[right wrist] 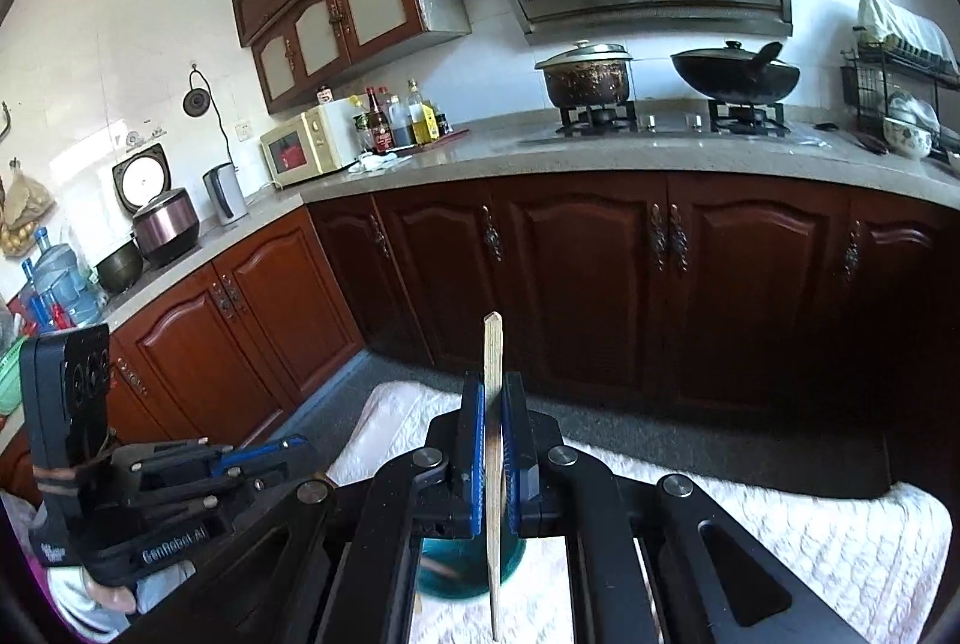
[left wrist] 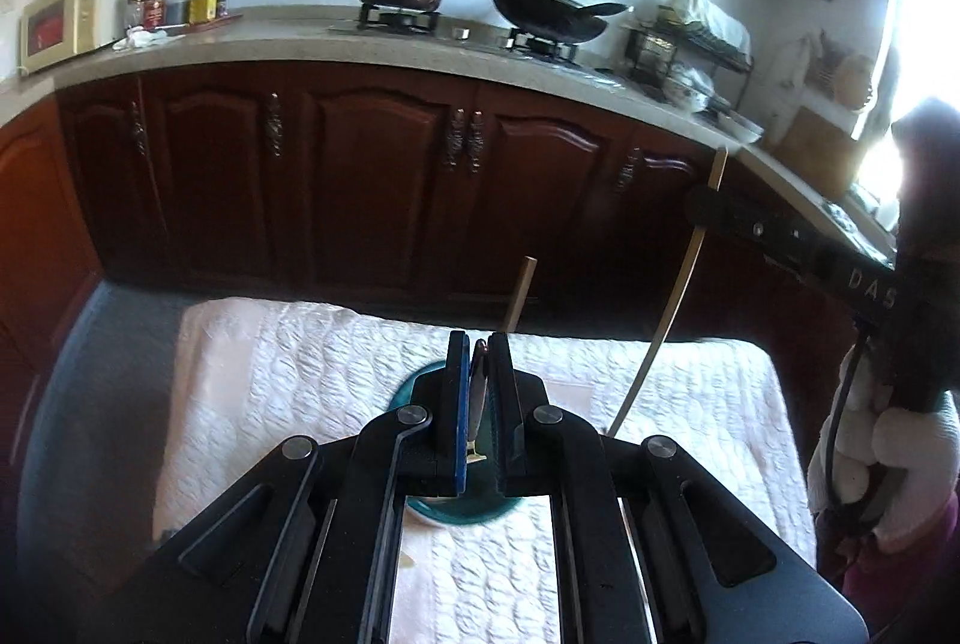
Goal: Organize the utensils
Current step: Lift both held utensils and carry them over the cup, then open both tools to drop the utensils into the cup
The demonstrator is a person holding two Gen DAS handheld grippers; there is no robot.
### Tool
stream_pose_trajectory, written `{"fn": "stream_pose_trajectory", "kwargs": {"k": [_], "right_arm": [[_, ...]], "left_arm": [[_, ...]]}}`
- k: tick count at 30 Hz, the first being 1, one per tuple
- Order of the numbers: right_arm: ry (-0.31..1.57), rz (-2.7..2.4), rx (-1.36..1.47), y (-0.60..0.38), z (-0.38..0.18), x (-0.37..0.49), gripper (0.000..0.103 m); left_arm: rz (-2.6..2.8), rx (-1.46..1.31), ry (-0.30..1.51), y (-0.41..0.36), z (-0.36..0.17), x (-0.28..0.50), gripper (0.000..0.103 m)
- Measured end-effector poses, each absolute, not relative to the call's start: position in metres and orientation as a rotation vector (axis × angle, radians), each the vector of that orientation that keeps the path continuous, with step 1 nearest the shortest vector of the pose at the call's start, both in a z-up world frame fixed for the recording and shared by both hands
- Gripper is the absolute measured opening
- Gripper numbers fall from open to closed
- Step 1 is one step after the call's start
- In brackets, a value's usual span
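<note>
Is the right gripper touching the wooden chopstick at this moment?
Touching. In the right wrist view, the right gripper has its blue pads shut on the wooden chopstick, which stands upright between them with no gap.

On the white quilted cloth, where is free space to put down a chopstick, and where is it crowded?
The white quilted cloth is bare on its left part, between the teal dish and the cloth's left edge, and also on the right toward the far right corner. The middle is crowded: the dish sits there, below both hand-held grippers and their chopsticks.
</note>
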State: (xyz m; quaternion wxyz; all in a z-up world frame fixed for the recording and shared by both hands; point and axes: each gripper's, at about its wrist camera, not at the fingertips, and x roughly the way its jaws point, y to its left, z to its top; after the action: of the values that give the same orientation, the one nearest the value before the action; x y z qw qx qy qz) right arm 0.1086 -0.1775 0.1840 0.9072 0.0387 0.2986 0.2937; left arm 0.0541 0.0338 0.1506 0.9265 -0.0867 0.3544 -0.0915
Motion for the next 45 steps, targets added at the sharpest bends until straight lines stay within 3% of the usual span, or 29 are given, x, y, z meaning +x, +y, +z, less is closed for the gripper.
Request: {"fn": "stream_pose_trajectory", "kwargs": {"k": [13,29,32,34,39,45], "right_arm": [[0.603,0.549,0.097,-0.145,0.147,0.159,0.005],[0.811,0.589,0.131,-0.149,0.075,0.172,0.005],[0.834,0.594,0.15,-0.153,0.072,0.171,0.012],[0.83,0.592,0.157,-0.159,0.074,0.168,0.029],[0.826,0.586,0.166,-0.171,0.08,0.159,0.03],[0.82,0.57,0.171,-0.187,0.088,0.143,0.036]], "left_arm": [[-0.112,-0.164,0.833,0.028,0.089,0.097,0.004],[-0.043,-0.114,0.893,0.013,0.048,0.105,0.004],[-0.04,-0.121,0.894,0.015,0.049,0.106,0.004],[-0.038,-0.128,0.899,0.017,0.049,0.107,0.005],[-0.041,-0.159,0.901,0.022,0.055,0.104,0.008],[-0.059,-0.173,0.876,0.019,0.071,0.09,0.022]]}}
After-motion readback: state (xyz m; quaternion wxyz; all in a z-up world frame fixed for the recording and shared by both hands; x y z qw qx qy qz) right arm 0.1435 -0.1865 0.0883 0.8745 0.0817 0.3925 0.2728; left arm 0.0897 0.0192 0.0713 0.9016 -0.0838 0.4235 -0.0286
